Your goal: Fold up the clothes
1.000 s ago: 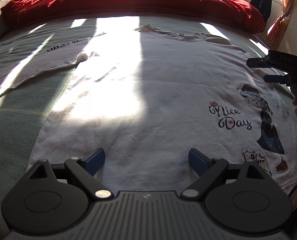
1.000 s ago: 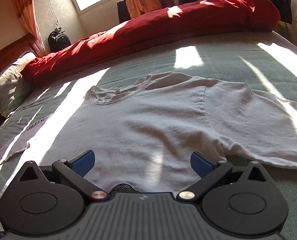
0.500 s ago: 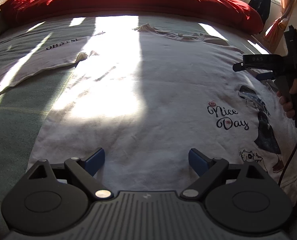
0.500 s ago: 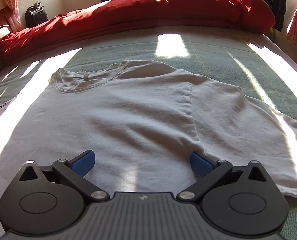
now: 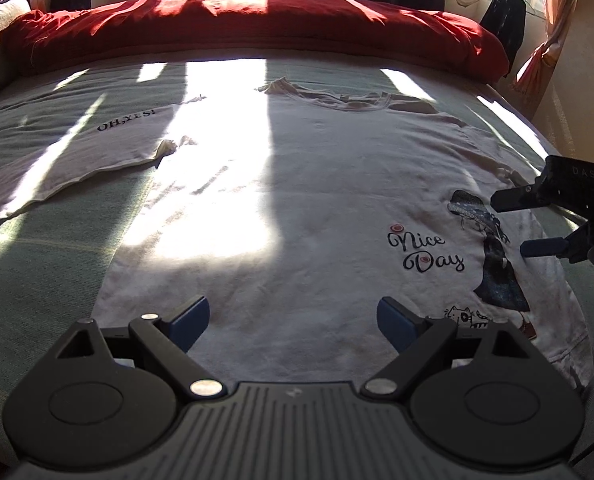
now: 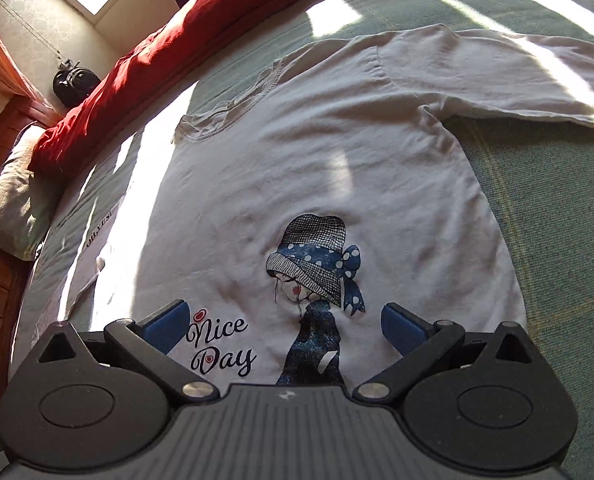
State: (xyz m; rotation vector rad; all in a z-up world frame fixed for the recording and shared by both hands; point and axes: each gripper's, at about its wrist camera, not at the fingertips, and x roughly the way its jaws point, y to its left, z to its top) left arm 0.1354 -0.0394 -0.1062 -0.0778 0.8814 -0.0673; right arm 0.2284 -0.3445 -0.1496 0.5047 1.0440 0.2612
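A white T-shirt with a "Nice Day" print and a girl in a blue hat lies flat, front up, on the green bed. It also shows in the right wrist view. My left gripper is open and empty above the shirt's hem. My right gripper is open and empty, held above the print on the shirt's right side. It also shows at the right edge of the left wrist view, its jaws apart.
A second white shirt printed "OH,YES!" lies at the left of the bed. A red duvet is rolled along the far edge. A pillow lies at the far left. The green bed cover shows beside the shirt.
My right gripper has pulled back from the shirt's shoulder and tilted down over the print near the hem. My left gripper has barely moved.
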